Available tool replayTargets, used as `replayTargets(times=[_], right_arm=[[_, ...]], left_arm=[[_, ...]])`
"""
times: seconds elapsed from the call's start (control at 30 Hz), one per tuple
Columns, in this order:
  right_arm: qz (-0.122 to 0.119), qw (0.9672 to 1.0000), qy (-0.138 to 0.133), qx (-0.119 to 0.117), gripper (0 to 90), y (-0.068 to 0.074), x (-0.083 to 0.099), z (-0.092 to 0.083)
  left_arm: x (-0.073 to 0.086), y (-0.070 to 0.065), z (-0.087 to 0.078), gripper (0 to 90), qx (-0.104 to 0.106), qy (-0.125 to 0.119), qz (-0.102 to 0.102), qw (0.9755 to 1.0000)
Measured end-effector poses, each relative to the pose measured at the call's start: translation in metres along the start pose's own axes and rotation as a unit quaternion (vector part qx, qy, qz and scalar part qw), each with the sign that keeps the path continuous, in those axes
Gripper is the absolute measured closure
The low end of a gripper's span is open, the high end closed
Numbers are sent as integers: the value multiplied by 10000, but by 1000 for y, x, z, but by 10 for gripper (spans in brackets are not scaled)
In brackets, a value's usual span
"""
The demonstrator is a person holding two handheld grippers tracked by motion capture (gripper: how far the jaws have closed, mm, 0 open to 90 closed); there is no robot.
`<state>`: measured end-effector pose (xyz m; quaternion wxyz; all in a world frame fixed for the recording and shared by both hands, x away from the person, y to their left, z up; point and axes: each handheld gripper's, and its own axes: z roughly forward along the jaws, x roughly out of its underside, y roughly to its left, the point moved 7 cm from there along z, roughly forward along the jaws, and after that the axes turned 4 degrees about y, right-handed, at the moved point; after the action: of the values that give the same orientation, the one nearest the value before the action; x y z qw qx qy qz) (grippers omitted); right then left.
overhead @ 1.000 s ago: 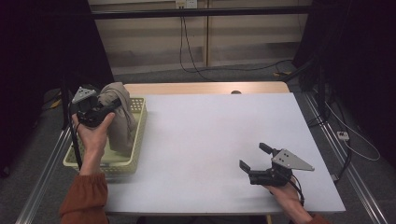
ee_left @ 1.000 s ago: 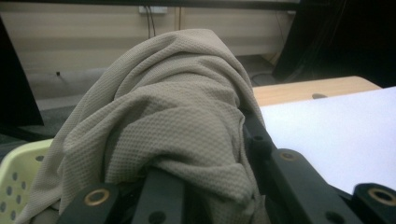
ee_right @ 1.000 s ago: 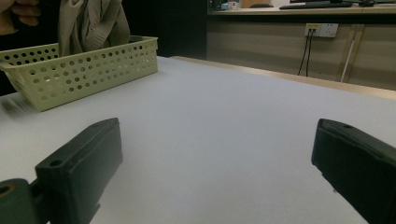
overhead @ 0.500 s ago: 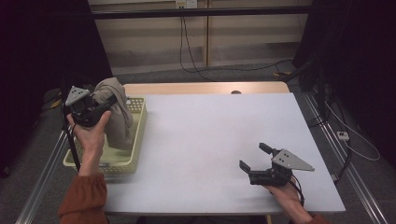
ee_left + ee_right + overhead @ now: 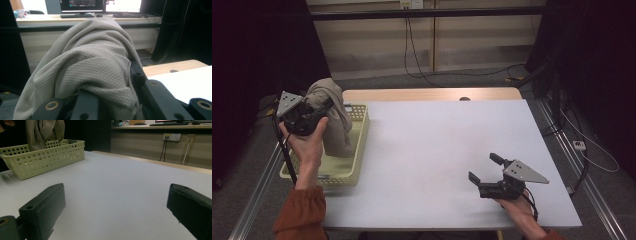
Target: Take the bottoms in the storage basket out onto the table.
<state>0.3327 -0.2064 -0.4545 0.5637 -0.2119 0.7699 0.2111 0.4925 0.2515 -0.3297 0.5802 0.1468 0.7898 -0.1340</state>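
A grey-beige cloth (image 5: 333,116) hangs from my left gripper (image 5: 319,112), lifted above the pale green perforated basket (image 5: 343,172) at the table's left edge; its lower end still reaches into the basket. The jaws are shut on the cloth, which drapes over them in the left gripper view (image 5: 92,72). My right gripper (image 5: 486,169) rests low on the white table near the front right, open, with nothing between its jaws (image 5: 115,205). From the right gripper view the basket (image 5: 45,157) and the hanging cloth (image 5: 43,131) appear at the far left.
The white table top (image 5: 437,145) stretches between the basket and the right gripper. A wooden strip (image 5: 432,94) runs along the table's far edge. Metal rails (image 5: 584,180) flank both sides, and cables lie on the floor behind.
My left hand has lifted the cloth a little higher and drawn it slightly left over the basket. The right gripper has stayed in place.
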Motion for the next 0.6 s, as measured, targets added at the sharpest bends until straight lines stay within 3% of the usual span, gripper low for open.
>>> replayTargets(times=[0.6], right_arm=[[-10,10000,-4,-8,21,0,0,0]], left_arm=[[-19,-4,-19,753,-67,-432,38,9990]])
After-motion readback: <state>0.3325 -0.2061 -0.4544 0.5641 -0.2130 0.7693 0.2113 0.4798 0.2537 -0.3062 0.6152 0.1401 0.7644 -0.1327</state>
